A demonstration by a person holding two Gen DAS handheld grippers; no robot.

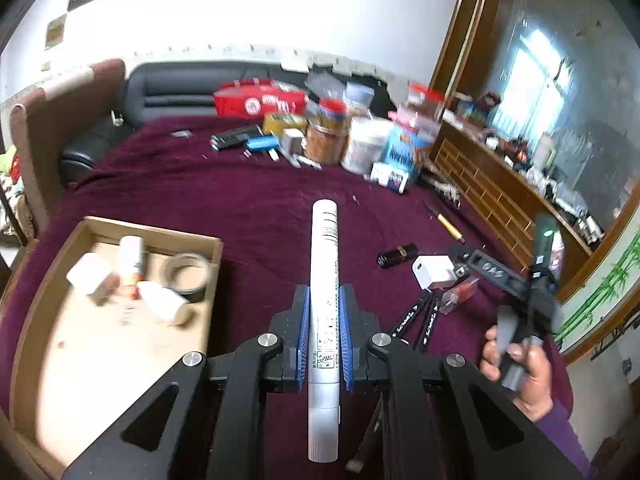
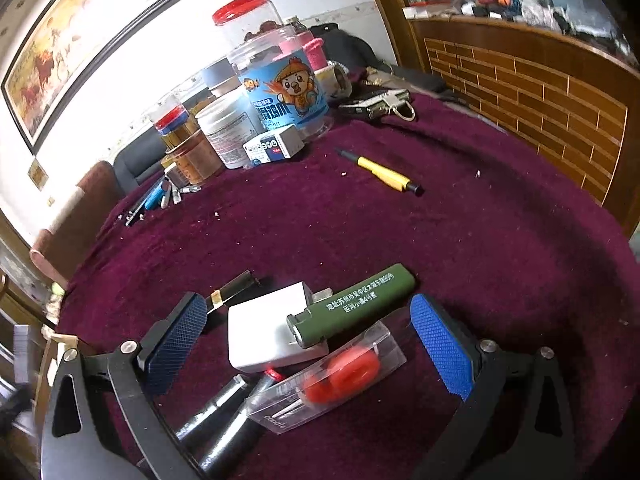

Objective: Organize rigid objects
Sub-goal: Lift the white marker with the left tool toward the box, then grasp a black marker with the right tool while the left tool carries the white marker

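My left gripper (image 1: 325,312) is shut on a long white tube (image 1: 325,272) and holds it above the purple cloth, just right of a cardboard box (image 1: 36,312) holding small white bottles and a tape roll. My right gripper (image 2: 308,328) is open, its blue pads (image 2: 440,344) on either side of a pile: a white charger (image 2: 264,332), a green cylinder (image 2: 352,300), a clear case with a red part (image 2: 328,380), black markers (image 2: 224,412) and a black lipstick (image 2: 236,284). The pile also shows in the left wrist view (image 1: 434,274), with the right gripper (image 1: 532,280) beside it.
Jars, tins and small boxes (image 2: 256,108) crowd the far side of the table. A yellow pen (image 2: 384,174) lies alone on the cloth. A wooden cabinet (image 2: 540,92) runs along the right. A sofa (image 1: 176,88) and a brown chair (image 1: 60,120) stand behind.
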